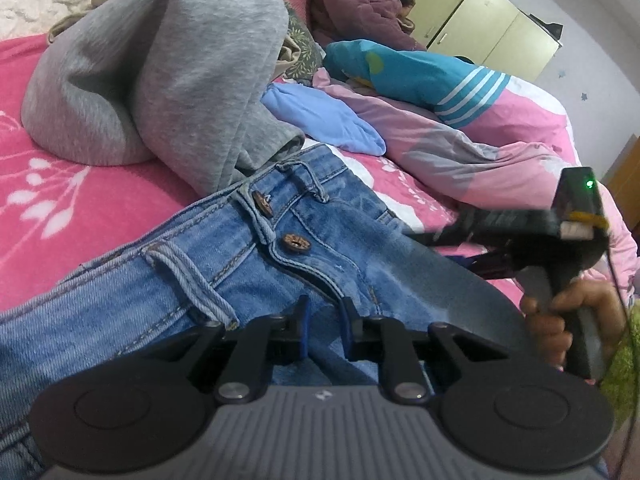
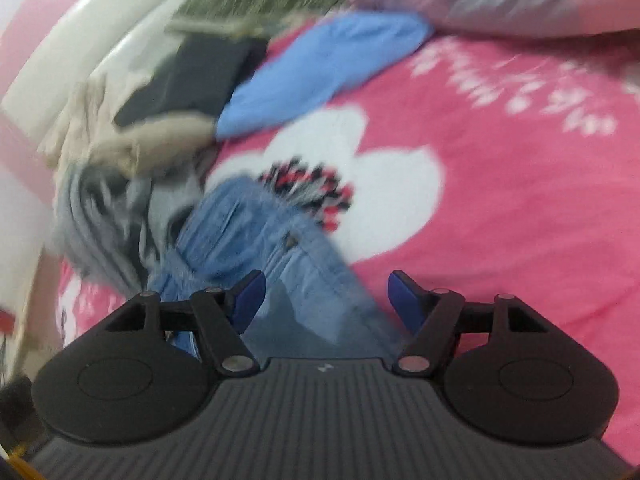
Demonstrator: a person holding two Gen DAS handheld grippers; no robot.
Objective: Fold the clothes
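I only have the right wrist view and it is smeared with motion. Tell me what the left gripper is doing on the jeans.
Observer: The left gripper sits at the waistband of the jeans, fingers nearly together with denim between them.
Operator: Say whether the fly is fastened.
Observer: Two brown buttons show on the fly; both look fastened.
Operator: Report what lies beyond the waistband.
Observer: A grey hoodie is heaped just past it, touching the jeans.
Operator: Locate my right gripper.
Observer: A hand holds its handle by the jeans' far side.
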